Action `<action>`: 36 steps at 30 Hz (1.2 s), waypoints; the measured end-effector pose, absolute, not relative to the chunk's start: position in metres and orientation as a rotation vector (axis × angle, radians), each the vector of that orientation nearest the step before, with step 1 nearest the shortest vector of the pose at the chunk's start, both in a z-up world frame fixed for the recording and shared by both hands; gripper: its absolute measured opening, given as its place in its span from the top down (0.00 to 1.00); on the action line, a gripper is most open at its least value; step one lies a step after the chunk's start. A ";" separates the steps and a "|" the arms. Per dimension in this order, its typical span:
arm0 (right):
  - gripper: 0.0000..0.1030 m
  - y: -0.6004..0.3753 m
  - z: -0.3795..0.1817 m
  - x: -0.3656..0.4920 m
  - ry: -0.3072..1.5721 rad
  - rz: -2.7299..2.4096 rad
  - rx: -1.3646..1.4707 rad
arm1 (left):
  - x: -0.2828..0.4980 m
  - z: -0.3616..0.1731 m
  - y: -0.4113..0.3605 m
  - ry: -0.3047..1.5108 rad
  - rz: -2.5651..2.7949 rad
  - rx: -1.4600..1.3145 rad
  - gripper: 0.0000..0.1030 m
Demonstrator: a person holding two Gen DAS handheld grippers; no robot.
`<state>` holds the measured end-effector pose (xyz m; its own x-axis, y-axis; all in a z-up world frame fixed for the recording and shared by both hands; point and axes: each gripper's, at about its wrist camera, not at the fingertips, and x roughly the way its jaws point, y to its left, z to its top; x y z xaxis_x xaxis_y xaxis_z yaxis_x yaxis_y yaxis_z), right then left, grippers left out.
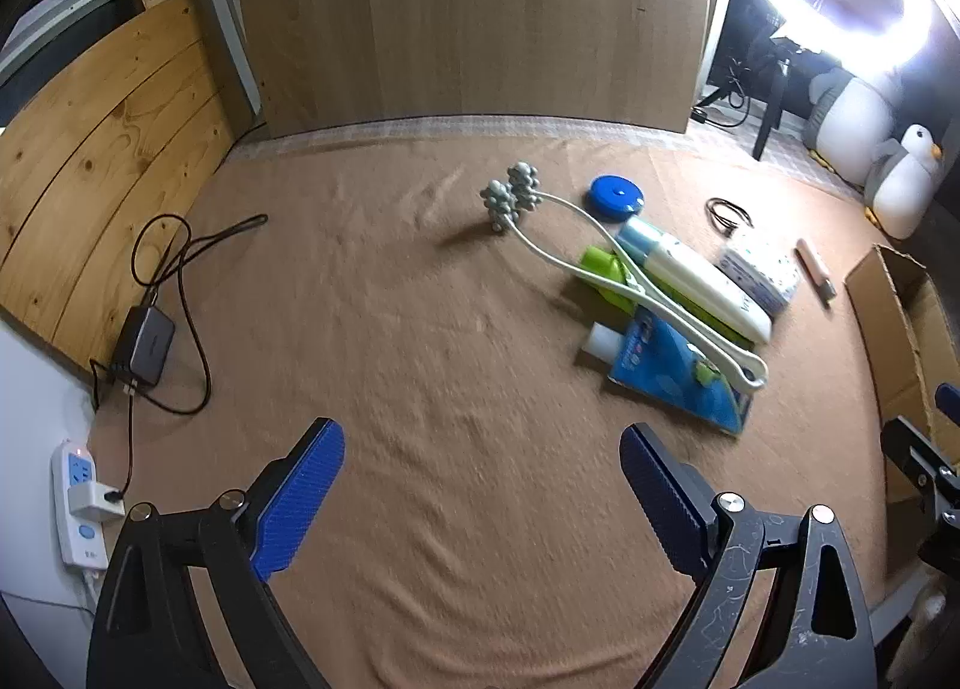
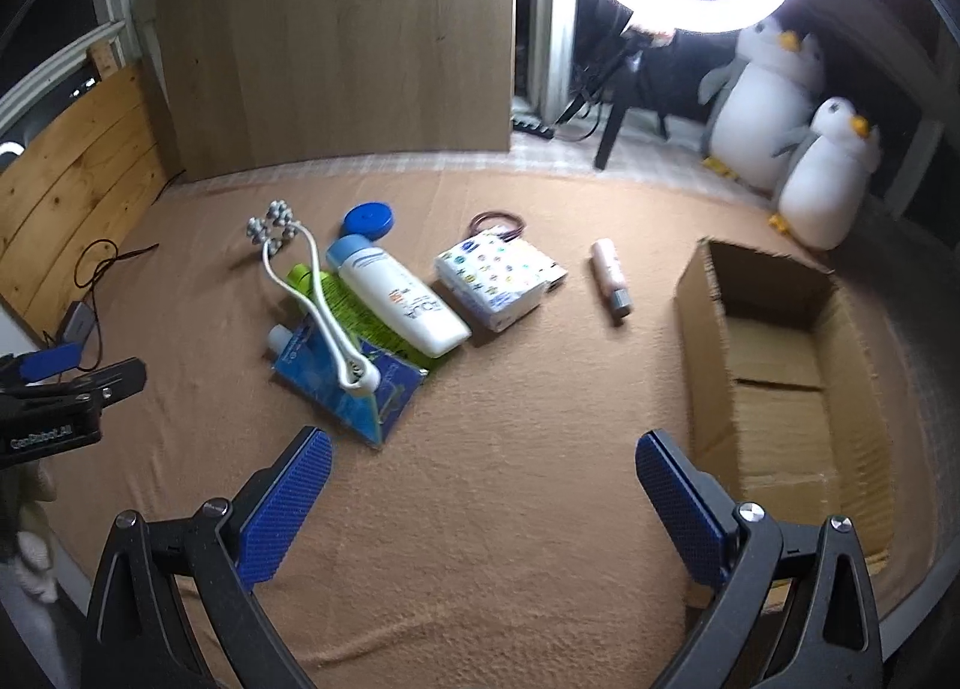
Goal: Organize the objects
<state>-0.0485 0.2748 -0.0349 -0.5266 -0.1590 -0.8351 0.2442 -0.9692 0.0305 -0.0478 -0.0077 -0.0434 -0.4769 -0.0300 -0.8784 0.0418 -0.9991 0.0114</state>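
Both jaws spread, holding nothing: left gripper [image 1: 482, 500], right gripper [image 2: 483, 500]. Bottles [image 2: 396, 296] heaped mid-blanket [image 2: 510, 401]; cardboard box [image 2: 780, 365] at right edge.

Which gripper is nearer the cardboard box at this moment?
Right. The right gripper hangs open with its right finger just beside the cardboard box. The left gripper, also open, sits farther left, with the box at its view's right edge.

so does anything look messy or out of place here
Yes: the items lie in a loose overlapping pile. The white massage roller rests across the green tube and blue pouch, while the cardboard box sits empty. Nothing looks spilled or damaged.
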 end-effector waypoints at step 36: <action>0.70 0.158 -0.085 -0.144 0.334 -2.171 1.497 | -0.227 -0.102 -0.040 0.135 -2.626 1.672 0.61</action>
